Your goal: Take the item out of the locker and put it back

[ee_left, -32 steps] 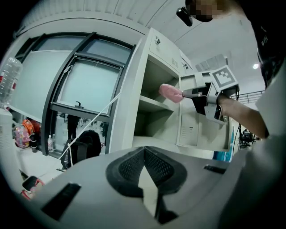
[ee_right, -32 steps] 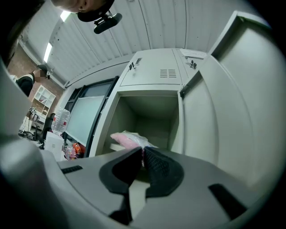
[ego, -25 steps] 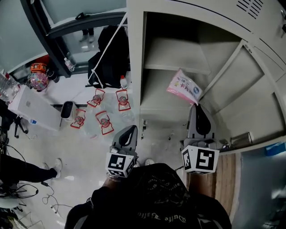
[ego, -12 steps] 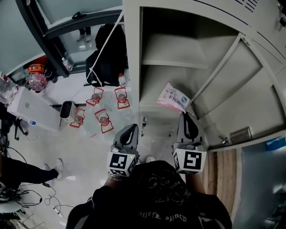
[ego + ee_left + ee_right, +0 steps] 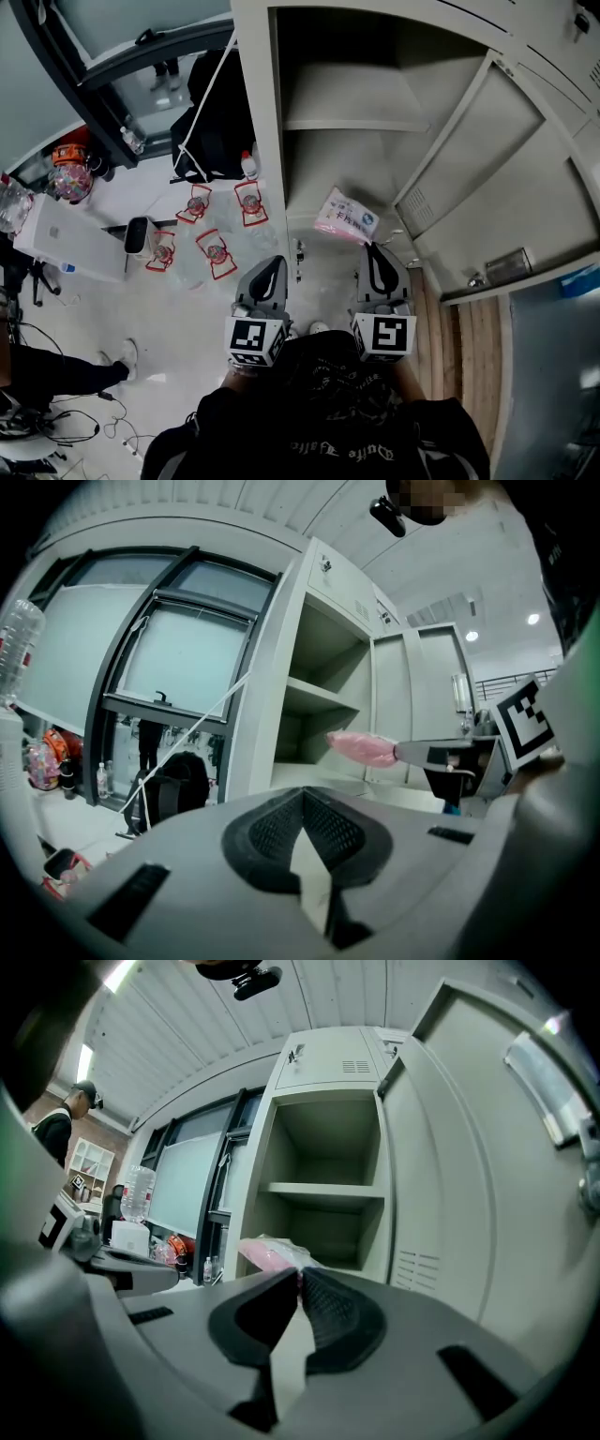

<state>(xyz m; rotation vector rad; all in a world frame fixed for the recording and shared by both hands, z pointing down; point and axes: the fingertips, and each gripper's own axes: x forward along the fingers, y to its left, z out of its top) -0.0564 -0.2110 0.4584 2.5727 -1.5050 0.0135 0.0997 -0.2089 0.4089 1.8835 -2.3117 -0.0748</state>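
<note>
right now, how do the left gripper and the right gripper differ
The right gripper has its fingers shut on the pink packet; the left gripper has its fingers shut on nothing. The right gripper sits in front of the open locker; the left gripper is off to its side, over the floor. Both point forward, side by side.

left tongs (image 5: 274, 270) grey, black pads (image 5: 330, 832); right tongs (image 5: 377, 251) alike; black-white marker cubes (image 5: 253, 339); black top (image 5: 328, 412), pale lettering
</note>
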